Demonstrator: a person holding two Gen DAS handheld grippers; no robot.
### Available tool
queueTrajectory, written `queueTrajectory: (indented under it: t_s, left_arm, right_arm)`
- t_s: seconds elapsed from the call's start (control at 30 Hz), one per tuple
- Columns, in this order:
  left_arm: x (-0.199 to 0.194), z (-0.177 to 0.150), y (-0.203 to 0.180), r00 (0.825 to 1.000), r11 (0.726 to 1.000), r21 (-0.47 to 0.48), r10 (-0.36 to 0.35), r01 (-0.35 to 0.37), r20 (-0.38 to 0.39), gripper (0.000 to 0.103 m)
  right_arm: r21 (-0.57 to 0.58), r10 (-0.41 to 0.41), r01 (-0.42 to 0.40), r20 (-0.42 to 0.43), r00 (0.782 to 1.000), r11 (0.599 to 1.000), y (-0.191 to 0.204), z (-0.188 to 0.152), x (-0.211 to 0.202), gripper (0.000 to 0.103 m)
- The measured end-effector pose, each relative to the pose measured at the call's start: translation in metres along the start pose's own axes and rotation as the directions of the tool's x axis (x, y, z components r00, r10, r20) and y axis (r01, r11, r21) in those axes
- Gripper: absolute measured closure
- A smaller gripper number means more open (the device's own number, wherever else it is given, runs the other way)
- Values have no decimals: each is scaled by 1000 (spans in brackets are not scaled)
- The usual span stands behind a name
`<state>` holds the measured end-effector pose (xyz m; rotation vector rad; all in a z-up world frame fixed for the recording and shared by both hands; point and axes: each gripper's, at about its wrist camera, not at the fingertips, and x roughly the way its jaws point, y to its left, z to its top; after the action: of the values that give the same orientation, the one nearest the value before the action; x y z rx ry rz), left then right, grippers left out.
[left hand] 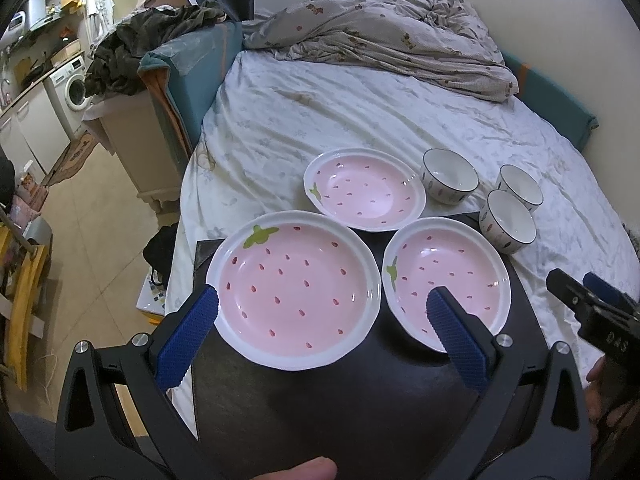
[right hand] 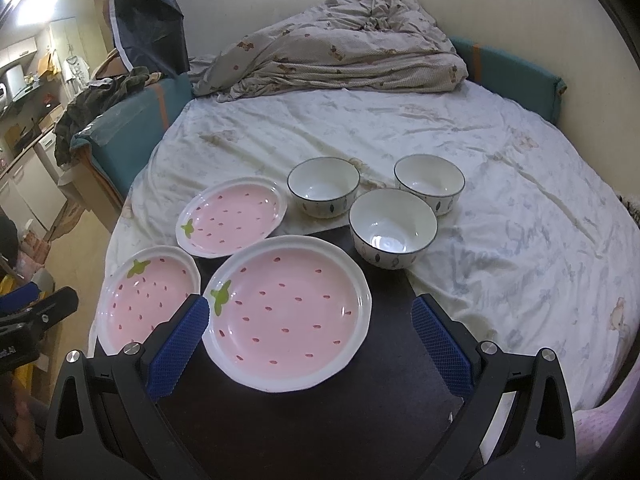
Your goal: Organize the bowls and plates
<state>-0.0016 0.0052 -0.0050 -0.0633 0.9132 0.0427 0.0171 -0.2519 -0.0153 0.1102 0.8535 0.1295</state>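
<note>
Left wrist view: my left jaws (left hand: 320, 308) stand wide open, gripping nothing. Between the blue pads (left hand: 188, 336) lies the near-left plate (left hand: 294, 290), pink with strawberry seeds and a white rim, on a black board (left hand: 340, 400) set on the bed (left hand: 360, 112). Just beside it on the right lies the near-right plate (left hand: 448, 280), partly behind my right-hand pad. The far plate (left hand: 364, 190) lies beyond both, overlapping the board's far edge onto the sheet. Three white bowls with dark rims stand upright to the right: the left bowl (left hand: 450, 176), the far bowl (left hand: 520, 186) and the near bowl (left hand: 508, 222), the last two touching. My right jaws (left hand: 588, 292) show at the right edge; their state cannot be told here. A crumpled duvet (left hand: 380, 28) lies at the head of the bed.

Right wrist view: my right jaws (right hand: 310, 324) stand wide open and empty above the board (right hand: 320, 420). The near-right plate (right hand: 286, 312) lies between the pads. The near-left plate (right hand: 148, 300) lies left of it, the far plate (right hand: 232, 216) beyond. The left bowl (right hand: 323, 188), far bowl (right hand: 429, 182) and near bowl (right hand: 392, 228) stand clustered right of the far plate.
</note>
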Motion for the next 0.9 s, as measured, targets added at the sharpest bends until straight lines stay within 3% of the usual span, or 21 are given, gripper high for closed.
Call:
queueTrajectory:
  t_s: [0.17, 0.27, 0.33, 0.43, 0.57, 0.7, 0.73, 0.8, 0.9]
  left_arm:
    - [-2, 0, -4, 1000, 1000, 2, -18, 18, -20, 0]
    - [-2, 1, -4, 998, 1000, -1, -29, 29, -50, 0]
    - [-1, 1, -1, 997, 999, -12, -31, 31, -70, 0]
    - [0, 4, 6, 994, 998, -33, -48, 45, -98, 0]
    - [5, 5, 15, 989, 996, -60, -68, 61, -131, 0]
    - [8, 1, 17, 985, 996, -60, -73, 64, -158, 0]
    - [7, 1, 17, 984, 995, -67, -78, 68, -161, 0]
    - [7, 1, 18, 985, 995, -77, -77, 66, -156, 0]
    - [9, 1, 17, 987, 997, -66, -47, 37, -154, 0]
  right_arm:
    - [118, 13, 0, -110, 994, 993, -29, -4, 23, 0]
    - [175, -2, 50, -261, 965, 983, -47, -17, 53, 0]
    - [234, 40, 39, -325, 945, 972, -55, -28, 69, 1]
    - [352, 159, -12, -392, 906, 936, -61, -41, 92, 12]
    - [453, 226, -15, -415, 882, 891, -63, -55, 113, 29]
    - [471, 237, -9, -428, 872, 882, -58, -59, 128, 48]
    - [463, 224, -5, -418, 880, 886, -57, -57, 128, 49]
    - [459, 232, -15, -421, 877, 889, -55, -56, 135, 66]
    - [471, 228, -5, -419, 879, 882, -57, -53, 137, 66]
